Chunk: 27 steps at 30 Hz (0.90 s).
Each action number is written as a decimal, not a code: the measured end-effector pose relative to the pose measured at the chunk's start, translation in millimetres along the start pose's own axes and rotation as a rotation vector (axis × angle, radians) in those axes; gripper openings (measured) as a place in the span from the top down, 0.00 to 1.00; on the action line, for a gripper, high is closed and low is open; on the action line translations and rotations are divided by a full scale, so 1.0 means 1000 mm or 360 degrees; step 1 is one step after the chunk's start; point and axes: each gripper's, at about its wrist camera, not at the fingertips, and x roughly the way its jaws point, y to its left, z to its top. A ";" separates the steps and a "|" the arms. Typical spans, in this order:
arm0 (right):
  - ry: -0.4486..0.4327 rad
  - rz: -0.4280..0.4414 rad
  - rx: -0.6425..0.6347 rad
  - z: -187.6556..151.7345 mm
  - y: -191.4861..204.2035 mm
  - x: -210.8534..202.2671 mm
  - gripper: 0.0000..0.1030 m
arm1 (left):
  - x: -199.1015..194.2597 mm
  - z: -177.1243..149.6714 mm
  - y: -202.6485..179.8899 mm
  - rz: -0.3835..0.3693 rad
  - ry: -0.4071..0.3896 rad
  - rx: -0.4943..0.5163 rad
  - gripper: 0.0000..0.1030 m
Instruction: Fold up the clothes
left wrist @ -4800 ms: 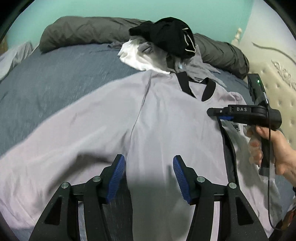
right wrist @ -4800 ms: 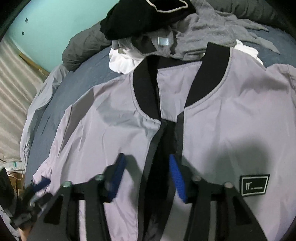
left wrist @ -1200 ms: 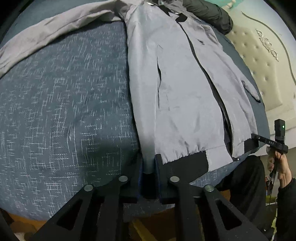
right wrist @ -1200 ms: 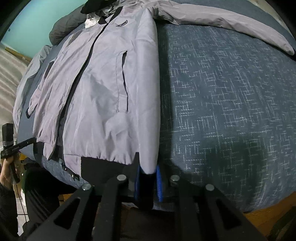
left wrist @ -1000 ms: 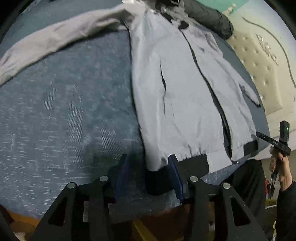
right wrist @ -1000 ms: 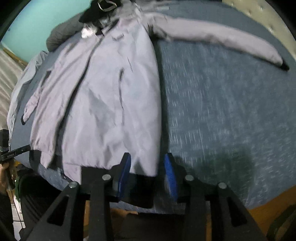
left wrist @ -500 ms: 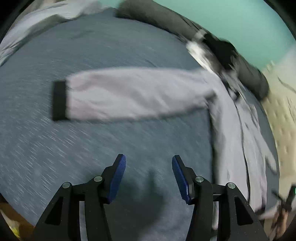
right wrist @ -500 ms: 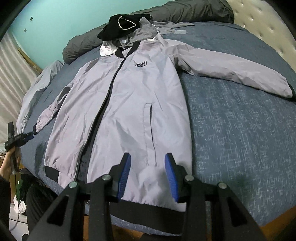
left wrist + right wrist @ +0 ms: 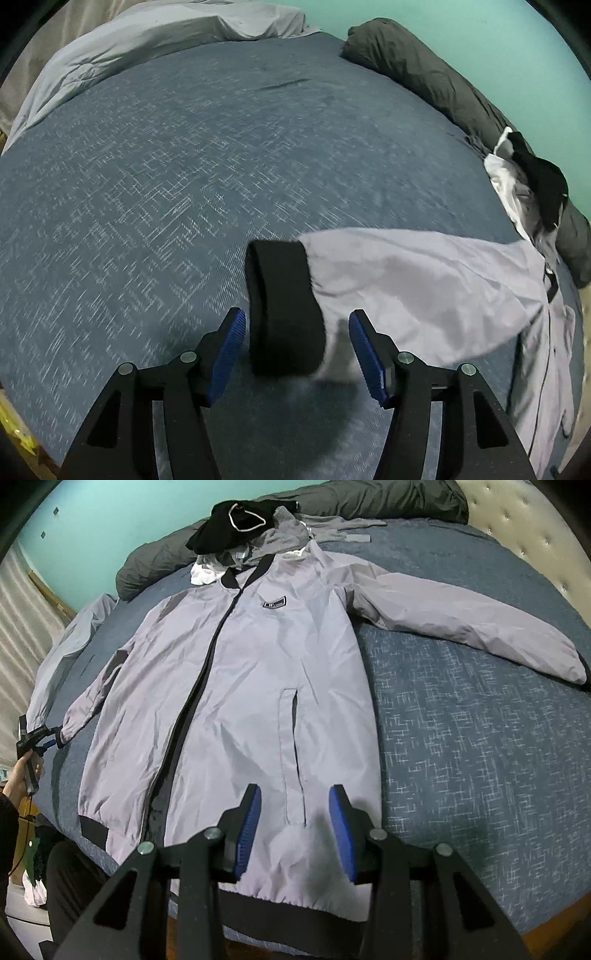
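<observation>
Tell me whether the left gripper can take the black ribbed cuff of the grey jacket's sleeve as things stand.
Probably yes. The left gripper is open, and the black ribbed cuff of the grey jacket's sleeve lies between its blue pads on the blue bedspread, with nothing over it.

Bed's got a blue crosshatch cover point(image 9: 184, 192) with a dark grey rolled duvet point(image 9: 424, 74) up at 1 o'clock. Teal wall point(image 9: 498, 44) behind it, and a tufted cream headboard point(image 9: 517, 528) at 2 o'clock in the right wrist view.

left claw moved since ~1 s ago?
Yes. The left claw left the jacket's black hem at the bed's near edge, swung out along the bed, and now sits open around the black sleeve cuff.
</observation>
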 end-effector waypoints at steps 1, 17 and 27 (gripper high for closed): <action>0.0006 -0.0003 -0.0002 0.001 0.000 0.002 0.63 | 0.004 0.001 0.002 -0.0015 0.0007 -0.0013 0.39; 0.0022 0.0041 -0.0068 0.016 0.022 0.017 0.63 | -0.041 0.021 0.016 -0.0127 -0.0177 0.0067 0.90; 0.0014 0.0080 -0.0060 0.014 0.026 0.018 0.63 | -0.032 0.025 0.036 -0.0027 -0.0007 0.0035 0.87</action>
